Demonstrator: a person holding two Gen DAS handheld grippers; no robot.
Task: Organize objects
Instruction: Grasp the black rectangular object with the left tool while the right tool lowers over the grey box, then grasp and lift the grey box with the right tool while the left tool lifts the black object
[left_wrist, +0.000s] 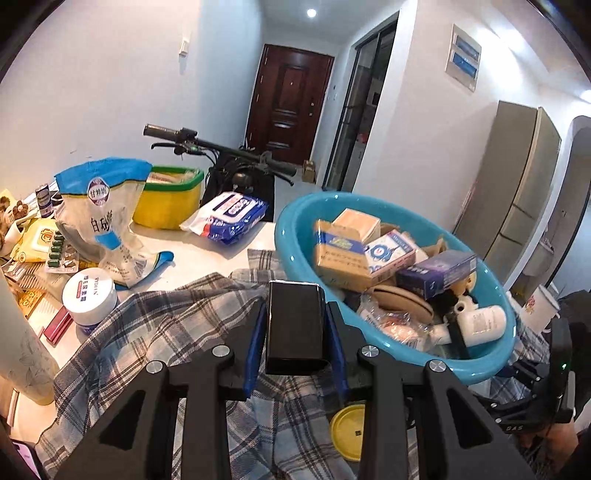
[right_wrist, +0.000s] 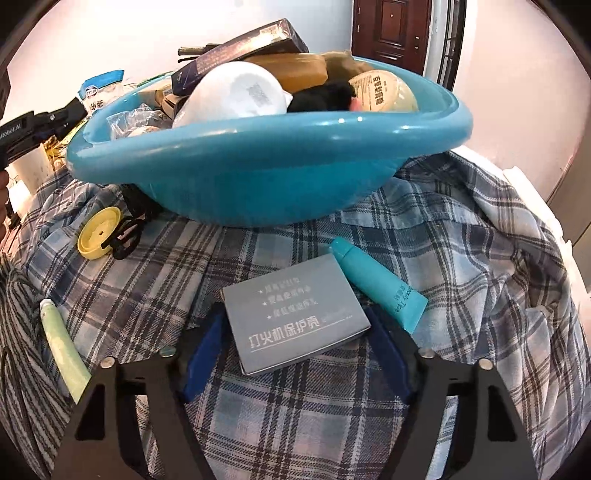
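Grey flat box (right_wrist: 295, 314), printed white lettering, lies on plaid cloth (right_wrist: 258, 417) before teal basin (right_wrist: 258, 177); right gripper (right_wrist: 295, 363) straddles it, blue pads apart. Left gripper (left_wrist: 295, 334) clamps black box (left_wrist: 295, 325).

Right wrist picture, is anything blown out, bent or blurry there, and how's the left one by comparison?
Right wrist view: the wall behind the blue basin is washed out to pinkish white, the fisheye bows the basin's rim, and the grey box reads sharp. Left wrist view: a ceiling light flares, the door frame curves, and the black box is dark and almost featureless.
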